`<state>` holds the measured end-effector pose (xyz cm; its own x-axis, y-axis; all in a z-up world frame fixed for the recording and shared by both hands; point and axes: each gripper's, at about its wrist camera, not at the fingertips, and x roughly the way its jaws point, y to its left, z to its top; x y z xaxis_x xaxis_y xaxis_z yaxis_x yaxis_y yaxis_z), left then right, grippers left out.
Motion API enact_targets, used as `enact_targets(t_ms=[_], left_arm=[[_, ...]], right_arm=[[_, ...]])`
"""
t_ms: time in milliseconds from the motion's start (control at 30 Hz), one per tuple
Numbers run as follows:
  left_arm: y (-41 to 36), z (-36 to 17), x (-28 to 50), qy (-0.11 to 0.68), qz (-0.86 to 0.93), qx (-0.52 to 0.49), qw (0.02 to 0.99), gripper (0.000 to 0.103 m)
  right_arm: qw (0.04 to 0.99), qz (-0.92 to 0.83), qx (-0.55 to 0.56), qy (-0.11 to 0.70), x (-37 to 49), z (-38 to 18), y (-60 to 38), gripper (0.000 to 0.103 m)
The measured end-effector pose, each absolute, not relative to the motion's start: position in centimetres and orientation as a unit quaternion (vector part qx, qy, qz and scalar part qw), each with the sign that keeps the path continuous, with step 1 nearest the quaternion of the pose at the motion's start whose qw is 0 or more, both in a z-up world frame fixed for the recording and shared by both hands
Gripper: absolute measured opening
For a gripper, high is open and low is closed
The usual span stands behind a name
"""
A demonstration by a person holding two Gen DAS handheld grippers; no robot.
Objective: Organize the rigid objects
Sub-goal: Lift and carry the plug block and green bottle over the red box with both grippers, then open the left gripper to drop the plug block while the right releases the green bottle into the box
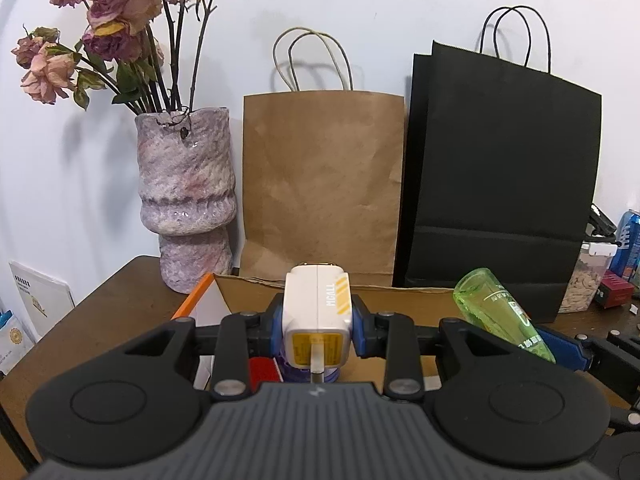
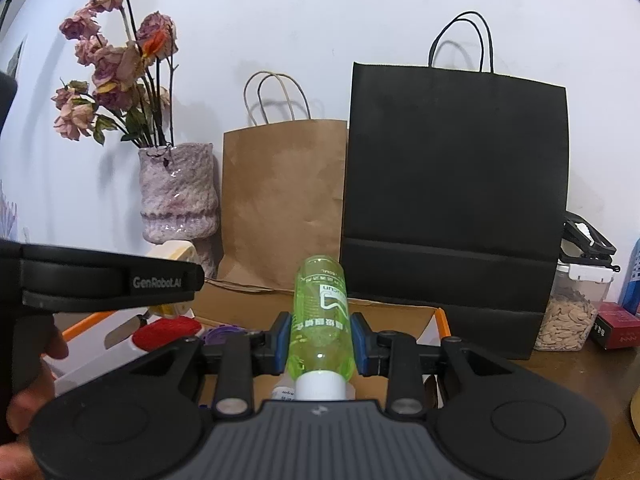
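Observation:
My left gripper is shut on a white charger with yellow stripes and folded prongs, held above an open cardboard box with an orange edge. My right gripper is shut on a green plastic bottle with a white cap, base pointing away, over the same box. The bottle also shows in the left wrist view, to the right of the charger. The left gripper shows in the right wrist view at the left. A red object and a purple one lie in the box.
A marbled vase of dried roses, a brown paper bag and a black paper bag stand against the wall behind the box. A clear jar of chips, a red box and a blue can sit at the right.

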<state>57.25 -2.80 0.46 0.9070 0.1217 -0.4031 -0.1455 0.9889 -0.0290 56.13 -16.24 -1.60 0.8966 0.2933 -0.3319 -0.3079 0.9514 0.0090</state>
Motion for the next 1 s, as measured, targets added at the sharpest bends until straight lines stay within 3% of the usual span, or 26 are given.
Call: enact_targets(t_ms=[300,333,367,400,433,467,500,1000], left_arm=[[-2.7,-0.1,58.2,0.219,0.066,-0.026,0.973,0.033],[-2.6,-0.2,58.2,0.220,0.068,-0.028,0.973,0.038],[-2.7,-0.2,58.2,0.218,0.074,-0.025,0.973,0.057],[-2.7,-0.1,58.1,0.215,0.081,-0.022,0.973,0.068],[-2.8,-0.1,58.0,0.210,0.088,-0.019,0.974,0.088],[-2.8,0.0,57.8,0.204,0.095,-0.017,0.974,0.099],[-2.8,0.1,57.6,0.198,0.102,-0.015,0.975,0.101],[-2.6,0.1,57.5,0.204,0.107,-0.014,0.973,0.103]], right_arm=[[0.971,0.151,-0.038,0.182,57.4,-2.2,-15.9,0.030],[0.970,0.151,-0.042,0.186,57.5,-2.3,-15.8,0.030],[0.969,0.149,-0.046,0.190,57.6,-2.4,-15.8,0.031],[0.970,0.146,-0.051,0.189,57.6,-2.6,-15.8,0.043],[0.970,0.139,-0.057,0.192,57.6,-2.6,-15.7,0.056],[0.970,0.133,-0.059,0.193,57.6,-2.7,-15.7,0.085],[0.971,0.130,-0.058,0.191,57.5,-2.8,-15.8,0.103],[0.973,0.124,-0.063,0.184,56.9,-2.6,-15.8,0.103]])
